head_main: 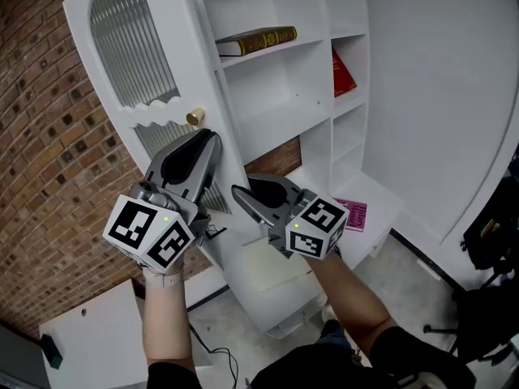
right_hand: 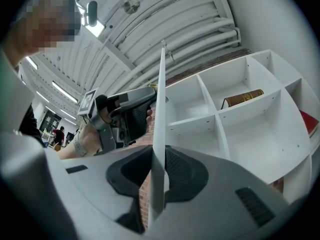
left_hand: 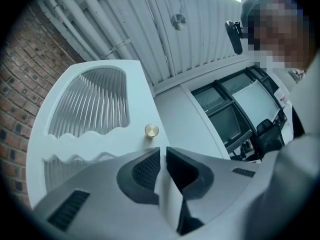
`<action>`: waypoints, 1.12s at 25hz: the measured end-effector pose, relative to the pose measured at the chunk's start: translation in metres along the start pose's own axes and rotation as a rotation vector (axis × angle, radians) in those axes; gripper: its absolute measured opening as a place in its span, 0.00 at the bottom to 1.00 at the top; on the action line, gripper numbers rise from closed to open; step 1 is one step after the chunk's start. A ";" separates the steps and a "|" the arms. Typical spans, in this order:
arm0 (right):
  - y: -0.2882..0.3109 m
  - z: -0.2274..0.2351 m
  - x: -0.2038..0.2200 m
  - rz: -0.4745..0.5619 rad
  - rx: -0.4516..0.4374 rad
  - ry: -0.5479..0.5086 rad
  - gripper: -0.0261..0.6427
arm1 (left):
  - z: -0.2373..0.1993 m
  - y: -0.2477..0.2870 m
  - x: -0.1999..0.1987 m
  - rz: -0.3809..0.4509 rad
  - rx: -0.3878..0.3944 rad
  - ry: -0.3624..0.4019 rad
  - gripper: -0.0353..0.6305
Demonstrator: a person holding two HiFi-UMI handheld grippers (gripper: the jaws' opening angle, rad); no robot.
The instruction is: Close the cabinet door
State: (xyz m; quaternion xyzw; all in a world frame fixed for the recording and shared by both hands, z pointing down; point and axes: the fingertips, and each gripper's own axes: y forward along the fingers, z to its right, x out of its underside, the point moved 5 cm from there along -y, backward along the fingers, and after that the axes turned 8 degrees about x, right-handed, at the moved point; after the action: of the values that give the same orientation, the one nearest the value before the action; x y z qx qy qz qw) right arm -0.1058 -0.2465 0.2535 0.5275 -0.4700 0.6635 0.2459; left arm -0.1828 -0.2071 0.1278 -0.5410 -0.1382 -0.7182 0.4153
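The white cabinet door with fluted glass panels and a brass knob stands swung open, away from the shelves. My left gripper grips the door's free edge just below the knob. In the left gripper view the white edge sits pinched between the dark pads, with the knob right above. My right gripper holds the same edge lower down. In the right gripper view the thin door edge runs up from between its jaws, and the left gripper shows beyond it.
The open cabinet holds a brown book lying on a shelf and a red book leaning further right. A pink sheet lies on the bottom shelf. A brick wall stands behind the door. A white box sits on the floor.
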 end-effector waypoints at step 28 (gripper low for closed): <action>0.070 0.154 0.024 0.002 -0.169 0.107 0.23 | -0.087 0.105 0.065 -0.072 -0.127 0.034 0.11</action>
State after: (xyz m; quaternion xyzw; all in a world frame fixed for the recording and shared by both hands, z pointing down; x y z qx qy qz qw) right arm -0.0987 -0.4173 0.2510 0.4681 -0.5110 0.6490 0.3139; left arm -0.1665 -0.3571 0.1269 -0.5485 -0.1045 -0.7491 0.3564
